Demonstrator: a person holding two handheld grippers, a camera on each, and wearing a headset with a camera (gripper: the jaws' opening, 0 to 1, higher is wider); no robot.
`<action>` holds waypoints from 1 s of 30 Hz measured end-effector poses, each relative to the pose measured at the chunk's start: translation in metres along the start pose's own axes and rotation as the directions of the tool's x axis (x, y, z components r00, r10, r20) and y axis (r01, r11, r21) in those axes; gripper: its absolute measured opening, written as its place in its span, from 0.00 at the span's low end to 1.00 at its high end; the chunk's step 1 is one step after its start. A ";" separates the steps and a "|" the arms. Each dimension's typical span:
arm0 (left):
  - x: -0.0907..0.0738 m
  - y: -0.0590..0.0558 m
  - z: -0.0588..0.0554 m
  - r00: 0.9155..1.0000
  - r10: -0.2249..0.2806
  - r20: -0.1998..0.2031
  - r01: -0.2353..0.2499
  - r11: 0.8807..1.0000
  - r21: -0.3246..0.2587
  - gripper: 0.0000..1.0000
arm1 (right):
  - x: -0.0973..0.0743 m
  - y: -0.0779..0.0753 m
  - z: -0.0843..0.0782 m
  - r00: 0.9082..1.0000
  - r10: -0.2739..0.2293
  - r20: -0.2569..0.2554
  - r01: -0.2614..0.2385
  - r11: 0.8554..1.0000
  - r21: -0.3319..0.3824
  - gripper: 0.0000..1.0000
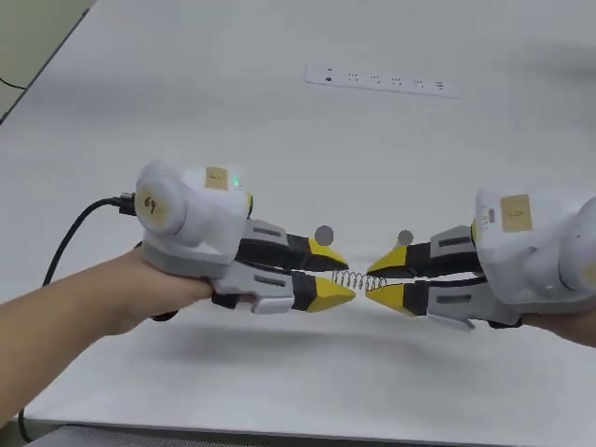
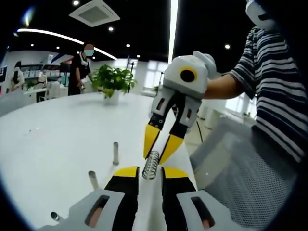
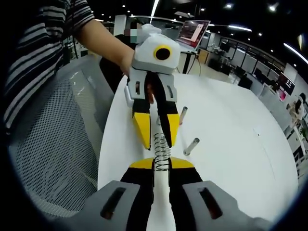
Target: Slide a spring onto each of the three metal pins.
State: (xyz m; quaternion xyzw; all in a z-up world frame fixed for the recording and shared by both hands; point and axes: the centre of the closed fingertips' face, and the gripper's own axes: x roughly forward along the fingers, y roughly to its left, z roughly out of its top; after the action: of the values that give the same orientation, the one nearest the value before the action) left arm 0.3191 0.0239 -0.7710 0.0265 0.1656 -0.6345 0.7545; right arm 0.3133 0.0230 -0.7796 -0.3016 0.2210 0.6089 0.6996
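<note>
Because the spring seems light, bendy and easy to drop, the left gripper and right gripper sensibly pinch its two ends, mid-frame.

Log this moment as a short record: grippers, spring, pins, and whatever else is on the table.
left gripper: shut on one end of the spring
right gripper: shut on the other end of the spring
spring: held roughly level between the two grippers, above the table
pins: two seen upright on the table, both bare
task state: spring not yet on any pin in view
other: power strip at the far side of the table
</note>
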 end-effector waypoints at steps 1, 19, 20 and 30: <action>0.000 0.000 0.000 1.000 0.001 0.001 -0.001 1.000 0.002 0.09 | 0.000 0.000 -0.001 1.000 -0.001 -0.006 0.001 1.000 -0.006 0.07; 0.004 -0.007 -0.008 0.999 -0.031 -0.034 0.032 0.999 0.016 0.03 | 0.002 0.007 -0.007 1.000 0.016 -0.020 -0.016 1.000 -0.004 0.07; 0.004 -0.007 -0.008 0.999 -0.033 -0.034 0.034 0.999 0.016 0.03 | 0.002 0.008 -0.007 1.000 0.016 -0.019 -0.016 1.000 -0.005 0.07; 0.004 -0.011 -0.010 0.997 -0.059 -0.047 0.059 0.998 0.013 0.03 | 0.003 0.011 -0.008 0.999 0.032 -0.027 -0.032 0.999 0.022 0.08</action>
State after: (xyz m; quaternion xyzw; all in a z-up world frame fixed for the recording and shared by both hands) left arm 0.3073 0.0206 -0.7793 0.0419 0.1791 -0.6568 0.7312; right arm 0.3030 0.0204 -0.7890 -0.2987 0.2419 0.6135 0.6899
